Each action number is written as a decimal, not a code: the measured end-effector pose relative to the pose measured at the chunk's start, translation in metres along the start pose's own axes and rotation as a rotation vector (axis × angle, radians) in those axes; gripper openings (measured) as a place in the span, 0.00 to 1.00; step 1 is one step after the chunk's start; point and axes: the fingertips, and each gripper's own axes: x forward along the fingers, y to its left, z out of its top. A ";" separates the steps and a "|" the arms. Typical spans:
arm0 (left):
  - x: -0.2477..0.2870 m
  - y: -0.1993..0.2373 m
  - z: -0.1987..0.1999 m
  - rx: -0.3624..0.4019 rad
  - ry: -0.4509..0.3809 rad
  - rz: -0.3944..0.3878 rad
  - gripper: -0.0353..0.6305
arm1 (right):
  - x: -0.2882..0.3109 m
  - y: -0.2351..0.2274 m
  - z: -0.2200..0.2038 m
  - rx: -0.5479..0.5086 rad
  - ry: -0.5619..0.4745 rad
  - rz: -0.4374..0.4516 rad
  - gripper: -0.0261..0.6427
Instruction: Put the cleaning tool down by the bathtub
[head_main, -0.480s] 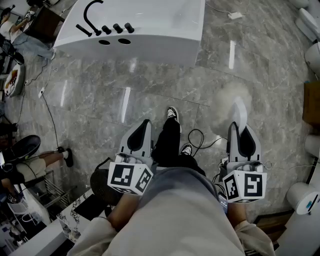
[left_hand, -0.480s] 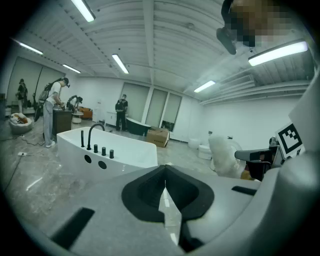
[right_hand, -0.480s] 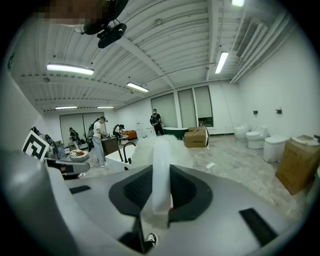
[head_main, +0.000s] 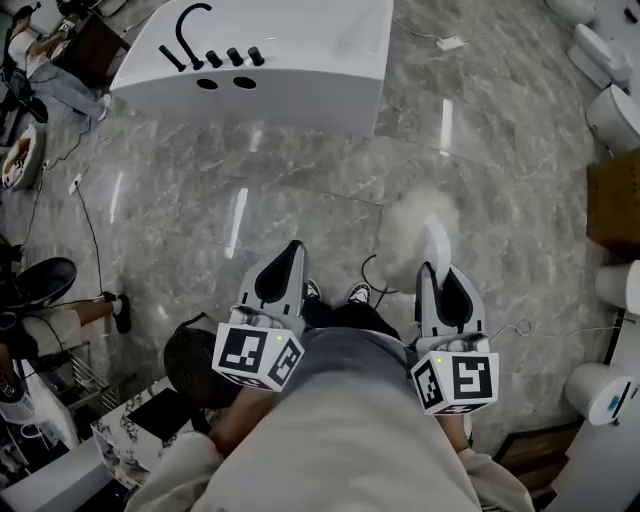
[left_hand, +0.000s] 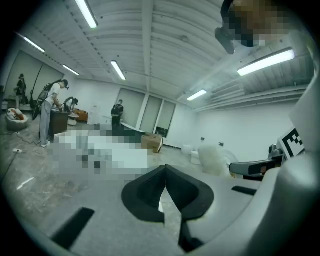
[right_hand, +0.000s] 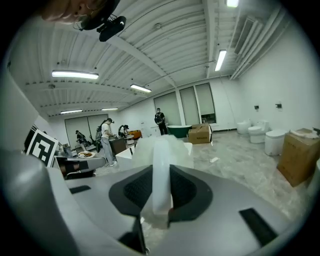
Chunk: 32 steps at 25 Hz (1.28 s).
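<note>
The right gripper (right_hand: 161, 195) clamps the pale handle of the cleaning tool (right_hand: 161, 160), whose fluffy head juts ahead over the marble floor (head_main: 300, 200), well apart from the bathtub (head_main: 290, 95). The left gripper (left_hand: 165, 186) is closed on nothing. Released here, the tool lands far short of the tub. A dark cable (head_main: 364, 272), apparently by the person's feet, could snag a step.

Right gripper (head_main: 440, 272) with the fluffy cleaning tool (head_main: 425, 222) is shifting left, closing on the left gripper (head_main: 290, 250); the person's forward shoe (head_main: 311, 289) is drawing back underneath.
</note>
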 end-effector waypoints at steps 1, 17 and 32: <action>-0.003 -0.002 0.000 0.000 -0.001 -0.003 0.07 | -0.001 0.003 -0.001 -0.003 0.001 0.005 0.16; -0.004 -0.013 -0.018 -0.002 0.047 0.020 0.07 | 0.009 0.004 -0.008 0.047 -0.020 0.119 0.16; 0.053 0.046 0.012 -0.043 0.018 0.021 0.07 | 0.089 0.012 0.008 0.039 0.052 0.084 0.15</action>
